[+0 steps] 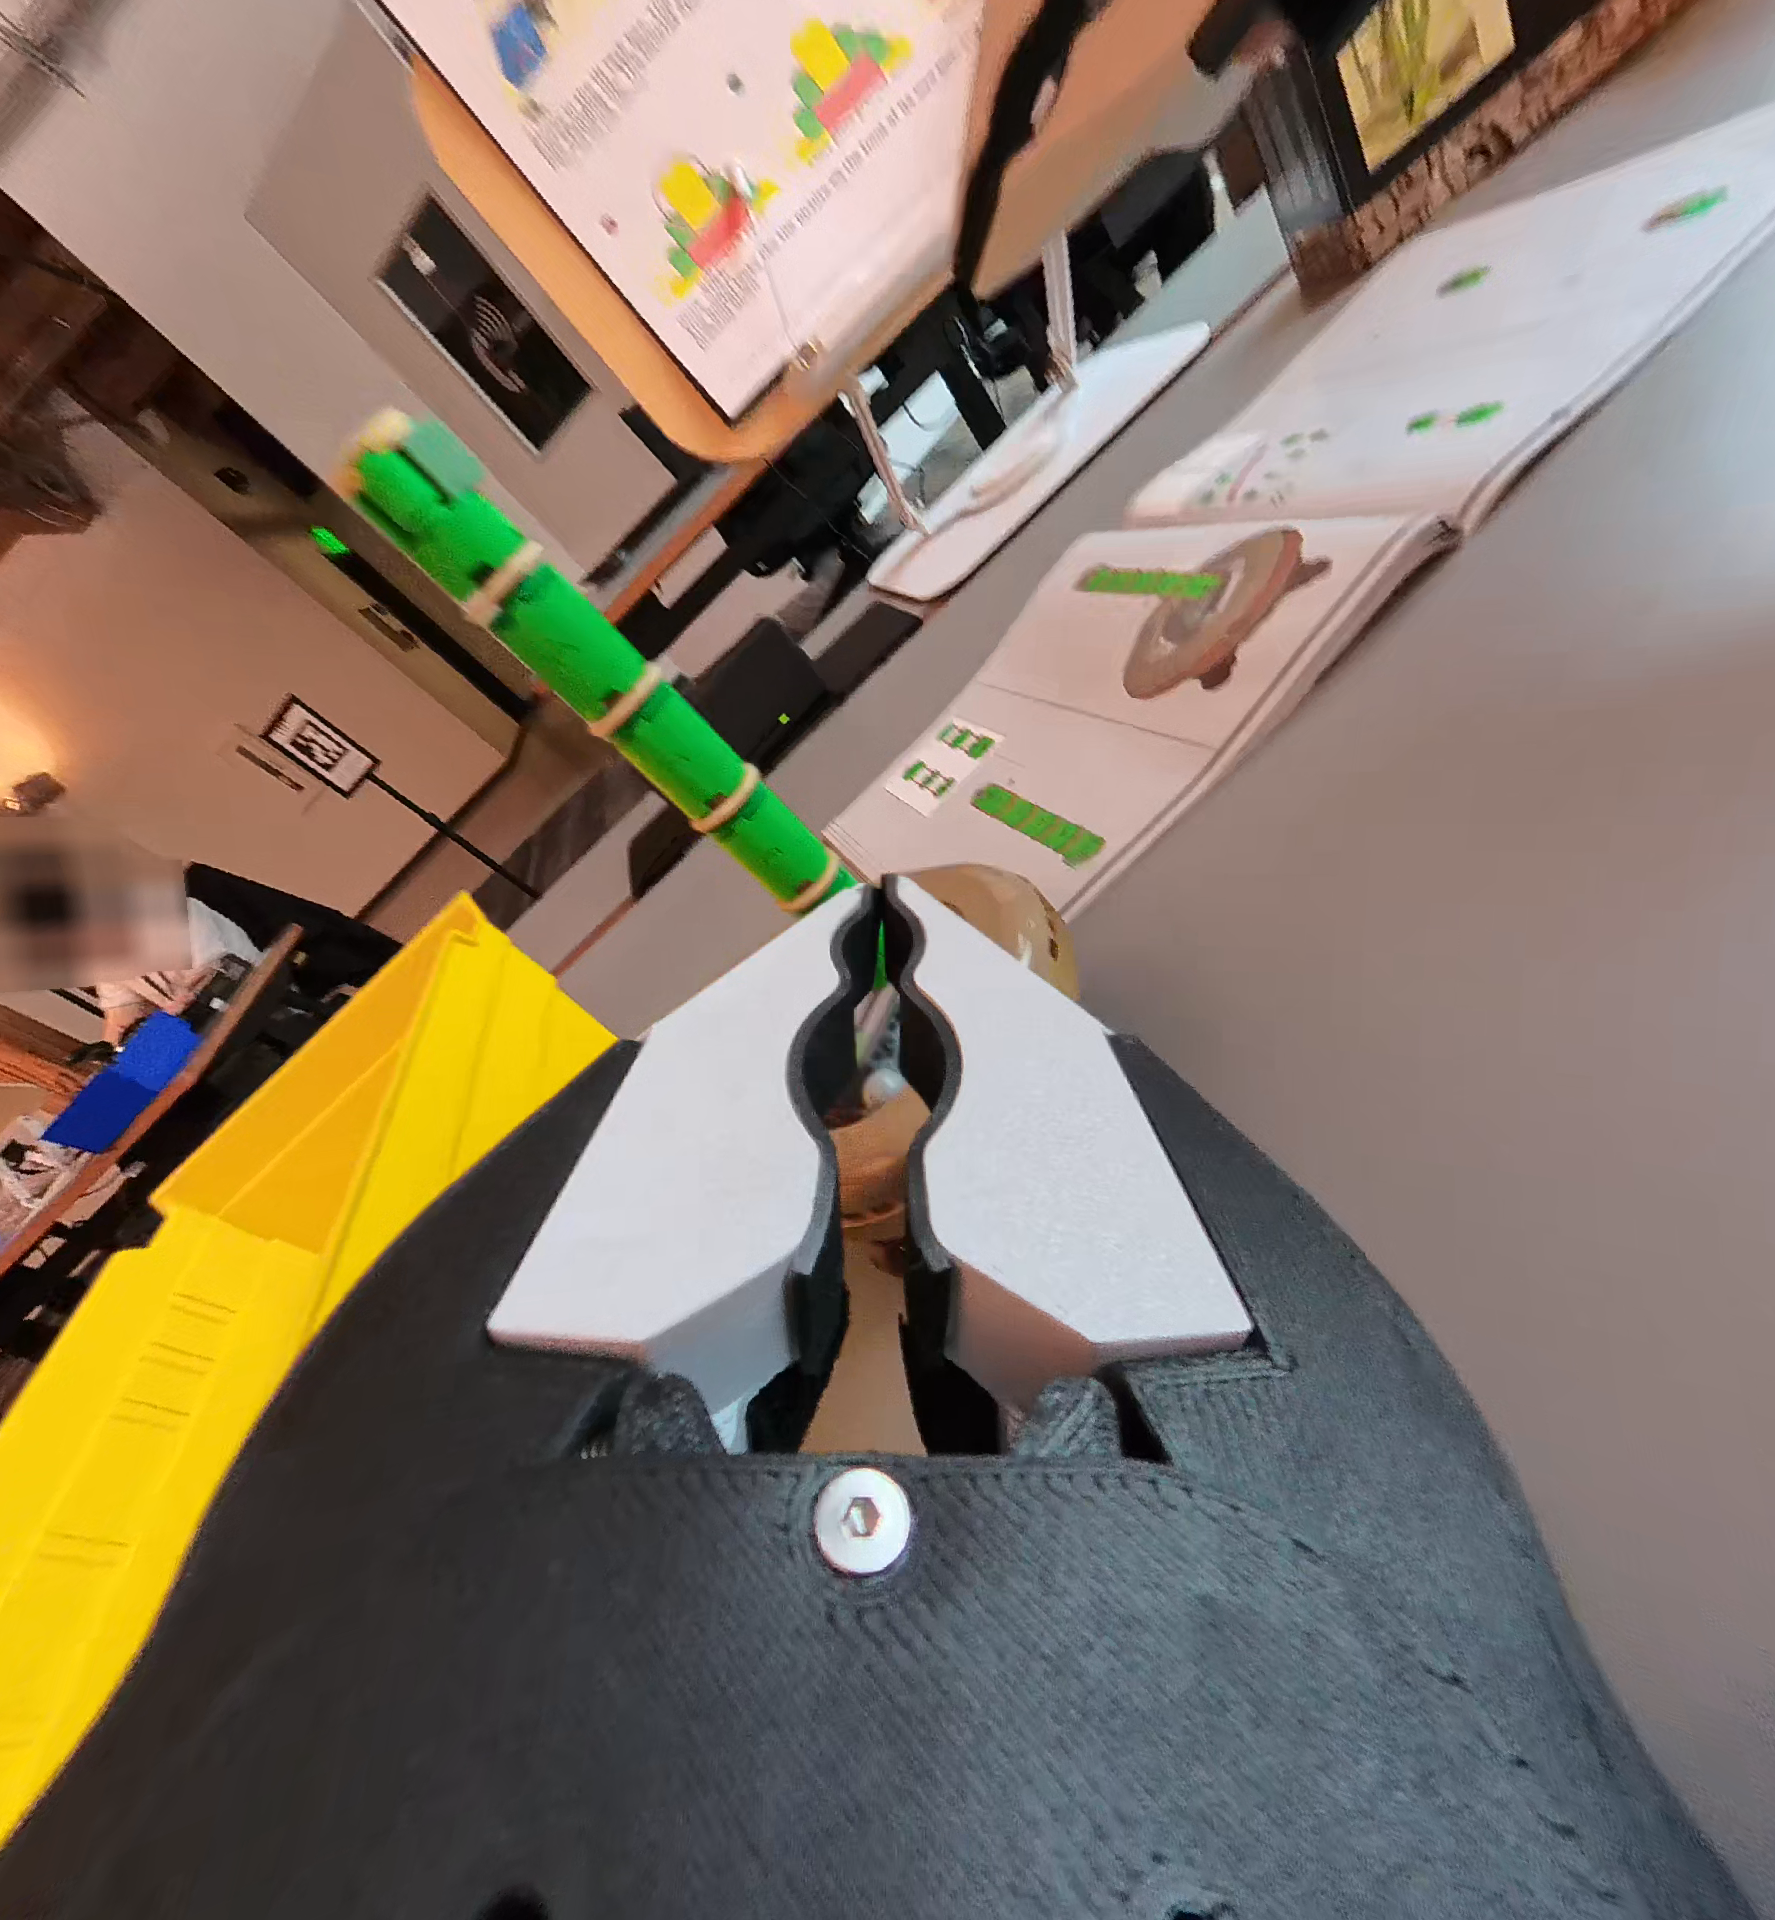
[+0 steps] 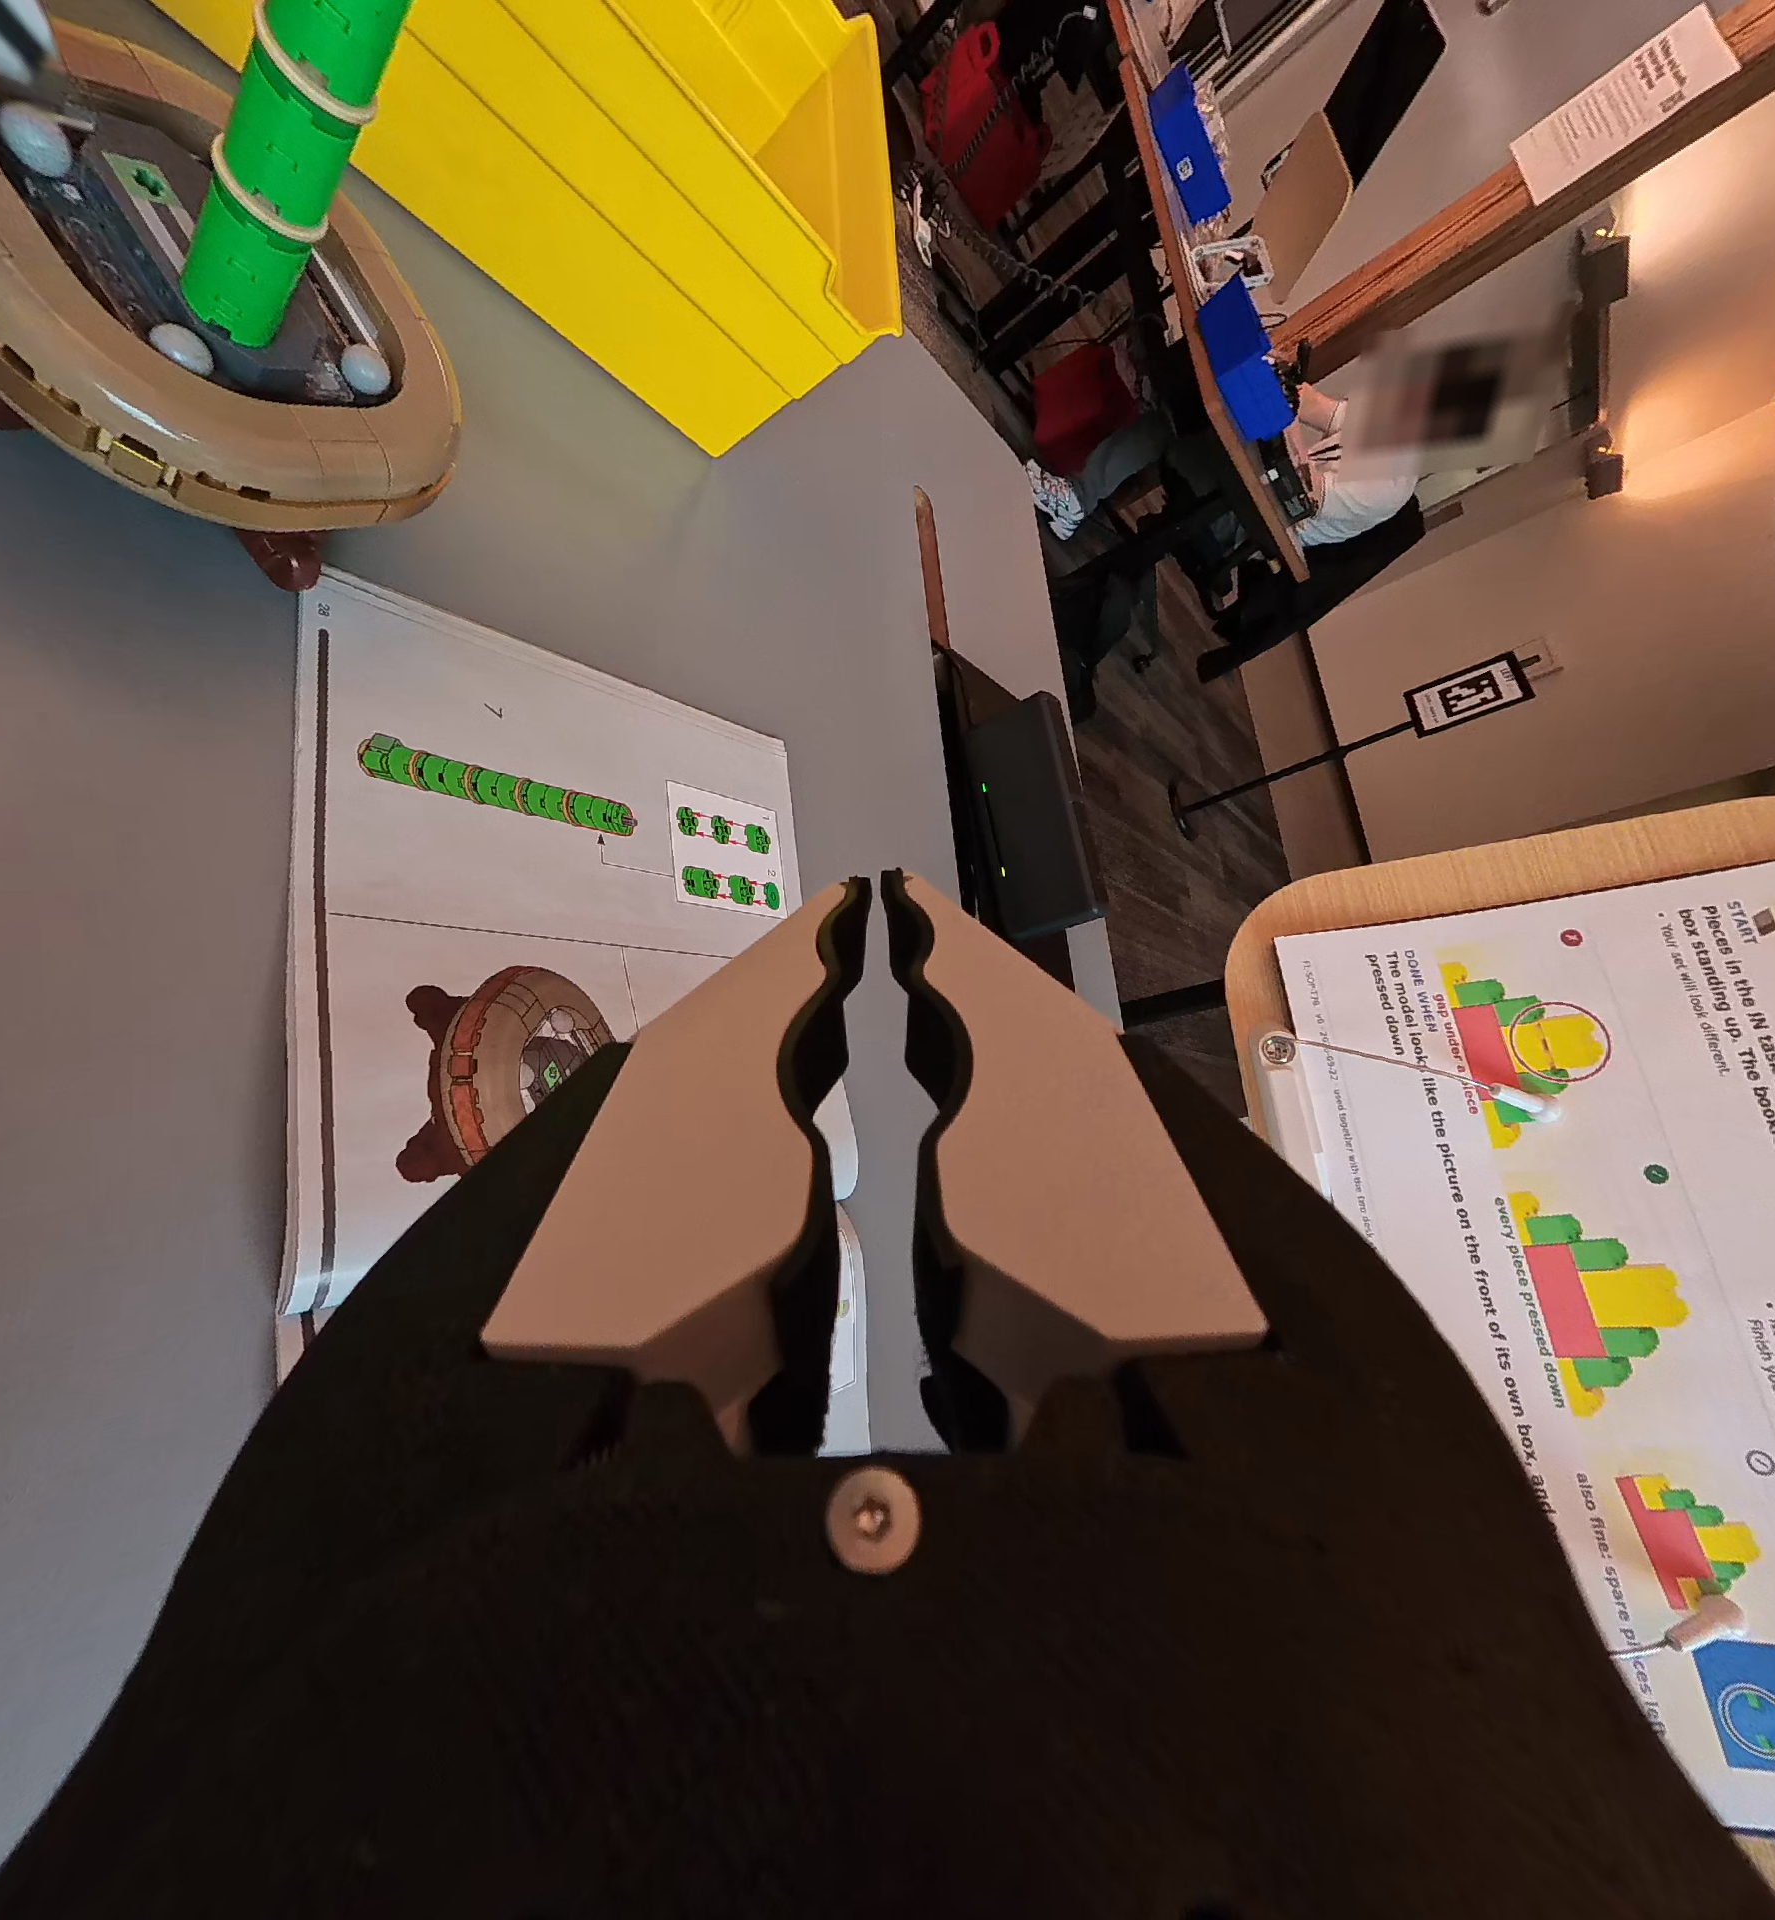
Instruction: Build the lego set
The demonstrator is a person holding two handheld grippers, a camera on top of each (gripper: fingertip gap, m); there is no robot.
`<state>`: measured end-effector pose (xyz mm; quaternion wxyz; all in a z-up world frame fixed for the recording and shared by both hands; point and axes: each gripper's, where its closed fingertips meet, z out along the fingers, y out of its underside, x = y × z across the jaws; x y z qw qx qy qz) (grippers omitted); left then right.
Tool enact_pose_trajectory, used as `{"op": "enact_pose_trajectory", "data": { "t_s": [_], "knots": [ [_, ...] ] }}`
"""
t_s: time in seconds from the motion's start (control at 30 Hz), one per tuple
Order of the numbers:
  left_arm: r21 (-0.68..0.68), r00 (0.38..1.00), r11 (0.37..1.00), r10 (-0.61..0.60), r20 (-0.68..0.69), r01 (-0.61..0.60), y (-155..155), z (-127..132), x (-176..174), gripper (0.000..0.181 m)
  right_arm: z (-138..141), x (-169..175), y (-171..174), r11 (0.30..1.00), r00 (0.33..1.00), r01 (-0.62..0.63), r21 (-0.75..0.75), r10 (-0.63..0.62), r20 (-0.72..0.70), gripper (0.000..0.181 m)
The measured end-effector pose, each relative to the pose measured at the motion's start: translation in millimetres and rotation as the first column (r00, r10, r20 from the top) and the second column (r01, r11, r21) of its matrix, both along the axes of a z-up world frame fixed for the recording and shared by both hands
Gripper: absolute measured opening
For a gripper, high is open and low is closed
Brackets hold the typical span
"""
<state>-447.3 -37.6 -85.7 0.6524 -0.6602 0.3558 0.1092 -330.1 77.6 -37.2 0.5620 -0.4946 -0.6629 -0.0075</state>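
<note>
Green stalk stood in the tan base beside the yellow bins.

The left gripper was pressed nearly together at the foot of the green stalk; whether it pinched the stalk could not be told. The right gripper hung over the grey table, tips almost meeting on nothing, near the open booklet. The stalk rose from the base, close to the yellow bins.
</note>
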Motion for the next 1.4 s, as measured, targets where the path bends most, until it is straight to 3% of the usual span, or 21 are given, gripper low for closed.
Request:
{"op": "enact_pose_trajectory", "data": {
  "t_s": [0.2, 0.43, 0.87, 1.2, 1.4],
  "knots": [
    [0.131, 0.998, 0.991, 0.028, 0.049, -0.035, -5, 26, -8, 0.0, 0, 0, 0, 1.0, 1.0, -0.001, 0.0, 0.001, -0.001, 0.003],
    [0.051, 1.0, 0.998, 0.029, 0.013, -0.03, 0, 9, -6, 0.0, -1, 0, 1, 1.0, 1.0, 0.002, -0.002, -0.002, 0.0, 0.004],
    [0.055, 0.999, 0.997, -0.052, 0.002, 0.052, -7, 9, 8, 0.0, -2, 0, 1, 1.0, 1.0, 0.001, -0.007, -0.001, 0.003, 0.005],
    [-0.014, 0.998, 0.998, 0.056, -0.028, -0.057, 4, -5, -8, 0.0, -4, 1, 2, 1.0, 1.0, 0.006, -0.013, -0.006, 0.007, 0.006],
    [-0.004, 0.999, 0.999, 0.048, -0.019, -0.048, 3, -2, -7, 0.0, -3, 2, 3, 1.0, 1.0, 0.007, -0.015, -0.007, 0.007, 0.006]
  ]
}}
